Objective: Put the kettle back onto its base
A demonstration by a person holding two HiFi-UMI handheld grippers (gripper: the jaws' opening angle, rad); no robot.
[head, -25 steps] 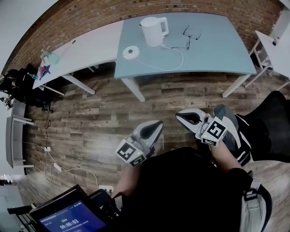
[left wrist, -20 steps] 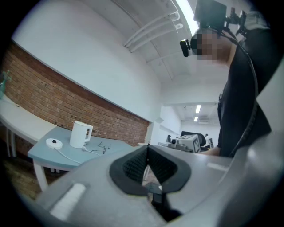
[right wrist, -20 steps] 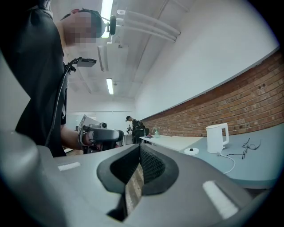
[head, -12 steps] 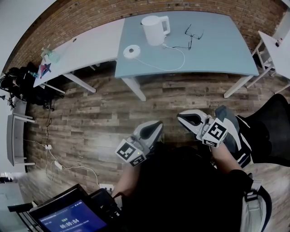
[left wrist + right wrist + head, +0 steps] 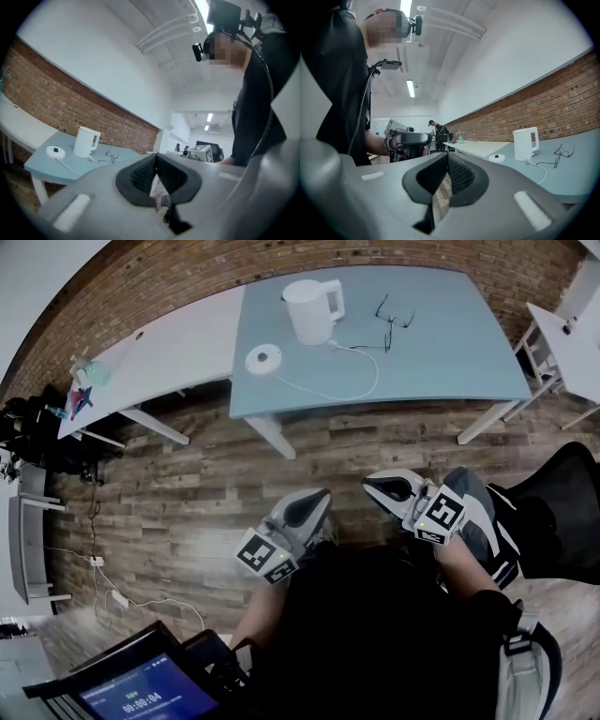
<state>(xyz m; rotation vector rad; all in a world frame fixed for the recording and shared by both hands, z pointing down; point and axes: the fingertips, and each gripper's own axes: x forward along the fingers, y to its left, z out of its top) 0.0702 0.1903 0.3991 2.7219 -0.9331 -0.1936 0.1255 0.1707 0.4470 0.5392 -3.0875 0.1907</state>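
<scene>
Left gripper [image 5: 319, 499] and right gripper [image 5: 377, 484] both closed and empty, kettle [image 5: 310, 310] near base [image 5: 263, 359] on table [image 5: 450, 343]

cut off: screen [image 5: 142, 696] | too small: clutter [image 5: 82, 376] on white table [image 5: 178, 338]

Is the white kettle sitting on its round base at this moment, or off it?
Off. The kettle stands upright on the table, and the round base lies bare beside it, apart.

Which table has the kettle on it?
The middle blue-grey table holds the white plastic kettle; the white table on its left and white table on its right do not.
</scene>
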